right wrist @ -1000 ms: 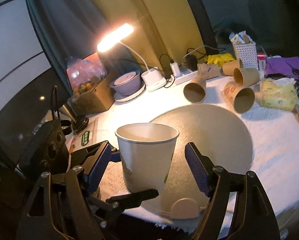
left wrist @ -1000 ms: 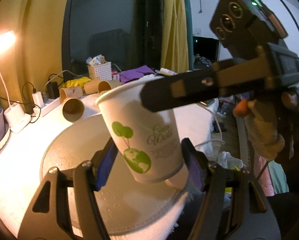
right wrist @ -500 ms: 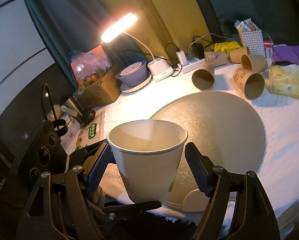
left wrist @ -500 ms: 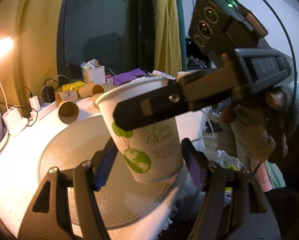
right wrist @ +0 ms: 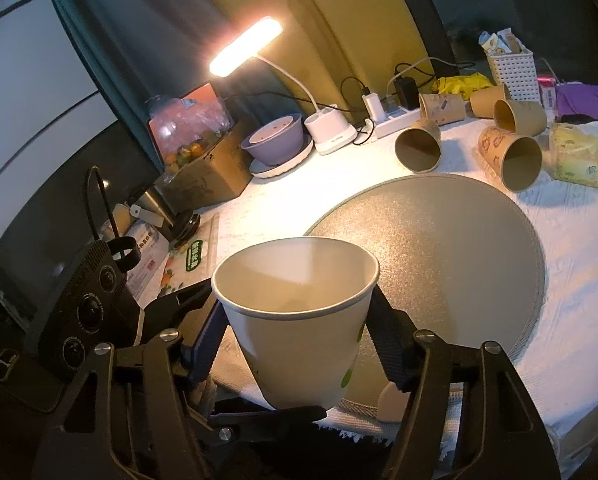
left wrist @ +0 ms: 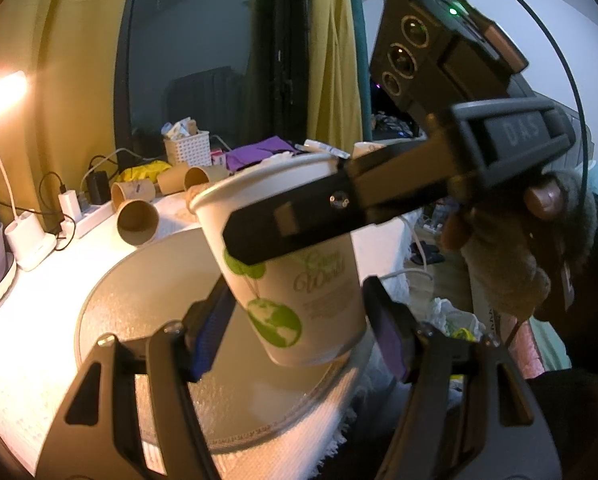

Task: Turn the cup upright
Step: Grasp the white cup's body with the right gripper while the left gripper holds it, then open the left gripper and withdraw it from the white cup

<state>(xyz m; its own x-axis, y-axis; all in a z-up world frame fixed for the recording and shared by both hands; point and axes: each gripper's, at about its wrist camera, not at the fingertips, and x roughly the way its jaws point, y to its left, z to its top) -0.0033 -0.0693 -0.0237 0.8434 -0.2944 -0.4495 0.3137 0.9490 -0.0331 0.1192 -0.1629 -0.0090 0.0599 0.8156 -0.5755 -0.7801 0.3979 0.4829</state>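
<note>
A white paper cup (left wrist: pixel 299 280) with a green globe print is held mouth up, slightly tilted, above the near edge of a round grey mat (left wrist: pixel 139 300). My right gripper (right wrist: pixel 299 332) is shut on the cup (right wrist: pixel 299 312), its pads pressing both sides below the rim. In the left wrist view one right-gripper finger (left wrist: pixel 339 216) crosses the cup's upper wall. My left gripper (left wrist: pixel 295 332) sits around the cup's lower part, jaws spread, with gaps on both sides. The cup's base is hidden in the right wrist view.
Several brown paper cups (right wrist: pixel 419 148) lie on their sides at the back of the white-clothed table (right wrist: pixel 579 280). A lit desk lamp (right wrist: pixel 247 46), a purple bowl (right wrist: pixel 275 140), a power strip (right wrist: pixel 391 120), a white basket (right wrist: pixel 513 68) and a tissue pack (right wrist: pixel 583 156) stand behind the mat.
The right gripper has closed from open onto the cup and come nearer. The left gripper's hold has loosened, with gaps now showing. The cup has tilted slightly.
</note>
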